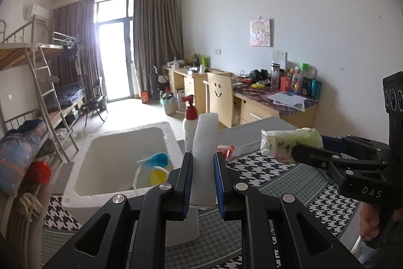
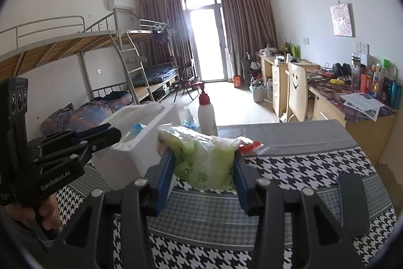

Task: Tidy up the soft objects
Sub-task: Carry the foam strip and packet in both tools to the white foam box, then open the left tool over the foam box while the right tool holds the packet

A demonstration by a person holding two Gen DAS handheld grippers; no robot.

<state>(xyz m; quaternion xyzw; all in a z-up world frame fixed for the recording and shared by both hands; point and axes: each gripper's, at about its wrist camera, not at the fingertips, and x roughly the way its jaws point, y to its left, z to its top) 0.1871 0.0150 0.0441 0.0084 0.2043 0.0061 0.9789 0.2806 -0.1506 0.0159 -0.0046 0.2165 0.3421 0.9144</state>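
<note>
White foam roll (image 1: 204, 143), upright, is clamped between the closed-in pads of the left tongs (image 1: 203, 183), just right of the white foam bin (image 1: 121, 143). Green tissue pack (image 2: 201, 160) is held above the houndstooth-covered surface (image 2: 314, 168), pinched by the right tongs (image 2: 204, 183). Red-capped pump bottle (image 2: 207, 112) is stood behind.

Your way into the bin (image 1: 121, 143) is open from above; the bottle (image 1: 190, 122) stands just beside its far corner, a red packet (image 1: 225, 151) nearby.
</note>
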